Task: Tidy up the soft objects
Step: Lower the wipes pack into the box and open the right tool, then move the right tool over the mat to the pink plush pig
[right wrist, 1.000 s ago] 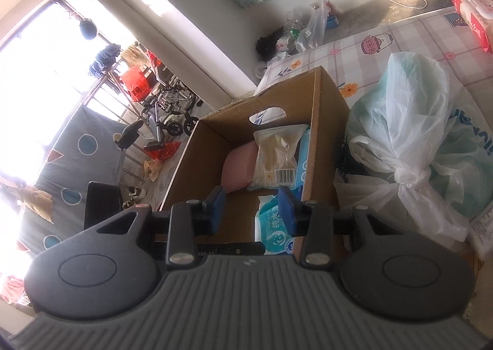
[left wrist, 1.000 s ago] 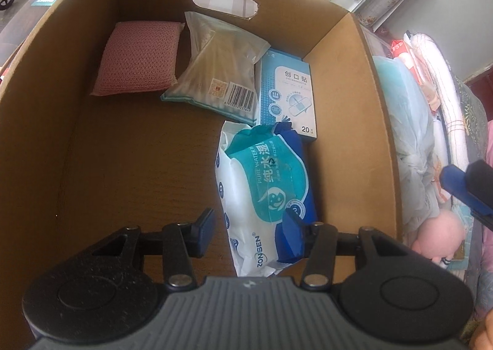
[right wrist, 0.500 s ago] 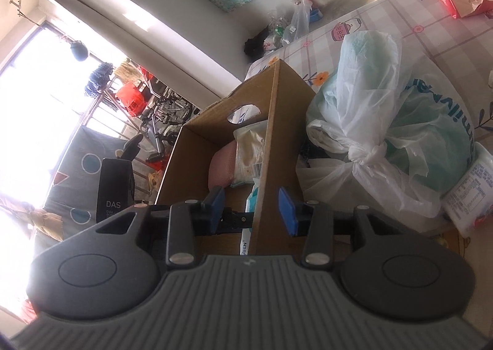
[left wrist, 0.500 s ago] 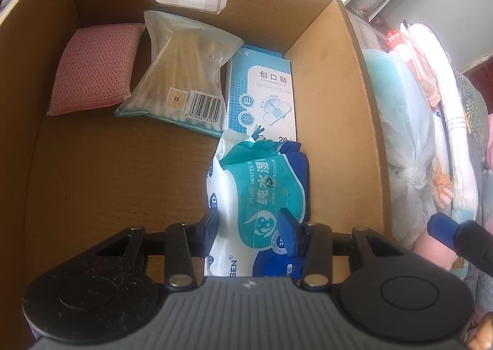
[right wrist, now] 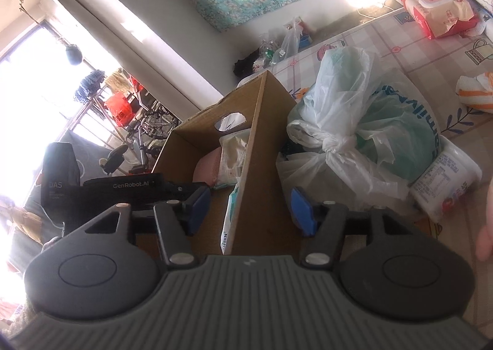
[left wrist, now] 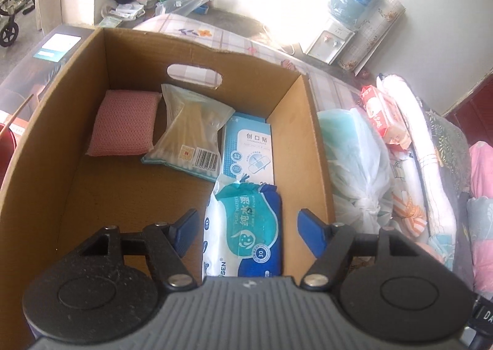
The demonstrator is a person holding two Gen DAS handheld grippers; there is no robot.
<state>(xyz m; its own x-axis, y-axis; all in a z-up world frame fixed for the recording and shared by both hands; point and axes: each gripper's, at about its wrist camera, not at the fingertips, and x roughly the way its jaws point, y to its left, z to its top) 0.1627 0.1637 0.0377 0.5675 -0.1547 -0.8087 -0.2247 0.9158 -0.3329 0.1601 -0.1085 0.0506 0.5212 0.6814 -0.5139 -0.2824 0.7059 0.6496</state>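
The left gripper (left wrist: pixel 246 228) hangs over the near end of an open cardboard box (left wrist: pixel 317 146), its blue fingers (left wrist: pixel 185 228) spread apart after just opening, with nothing pinched between them; the wet-wipes pack (left wrist: pixel 246 233) lies flat on the box floor below the gap, free of both pads. Further in, a blue plaster box (left wrist: pixel 249 146) lies just beyond the wipes against the right wall, a clear bag of cotton swabs (left wrist: pixel 192 131) sits beside it toward the middle and overlaps its left edge, and a pink sponge (left wrist: pixel 123 123) rests in the far left corner under the handle cut-out. The right gripper (right wrist: pixel 251 206) is outside the box, its fingers (right wrist: pixel 302 211) also parted after just widening and empty; in its view the box's side wall (right wrist: pixel 255 165) runs up between them, though whether they straddle it or are short of it cannot be told. Just right of that wall a knotted white plastic bag (right wrist: pixel 354 122) sits on the patterned bed cover (right wrist: pixel 385 42), a white tub (right wrist: pixel 446 177) touches the bag's right side, and a red-and-white tissue pack (right wrist: pixel 437 8) lies well beyond
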